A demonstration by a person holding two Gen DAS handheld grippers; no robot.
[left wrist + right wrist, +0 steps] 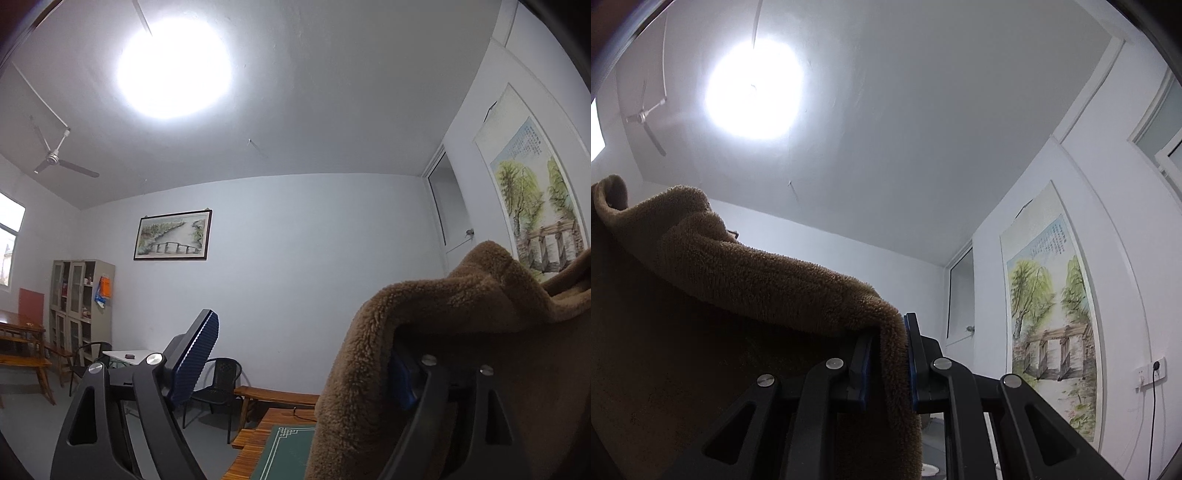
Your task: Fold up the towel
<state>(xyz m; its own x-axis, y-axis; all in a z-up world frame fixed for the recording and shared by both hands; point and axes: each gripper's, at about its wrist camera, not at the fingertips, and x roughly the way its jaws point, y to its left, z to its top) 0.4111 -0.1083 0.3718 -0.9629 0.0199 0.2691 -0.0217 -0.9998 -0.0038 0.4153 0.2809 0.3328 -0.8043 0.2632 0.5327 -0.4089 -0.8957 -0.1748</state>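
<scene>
The brown fluffy towel (pixel 424 332) is lifted into the air. In the left wrist view it drapes over the right-hand finger of my left gripper (pixel 303 332) and hides most of that finger. The other finger, with its blue ribbed pad (pixel 195 358), stands far off to the left, bare. The jaws are wide apart and nothing is pinched between them. In the right wrist view my right gripper (pixel 890 328) is shut on a fold of the towel (pixel 738 280), which is squeezed between the two blue pads and hangs away to the left.
Both cameras point upward at the ceiling with its bright lamp (pixel 173 70) and fan (pixel 55 158). Low in the left wrist view are a slatted wooden table with a green mat (pixel 284 450), a wooden bench (pixel 277 398), black chairs (pixel 221 384) and a cabinet (pixel 81 306).
</scene>
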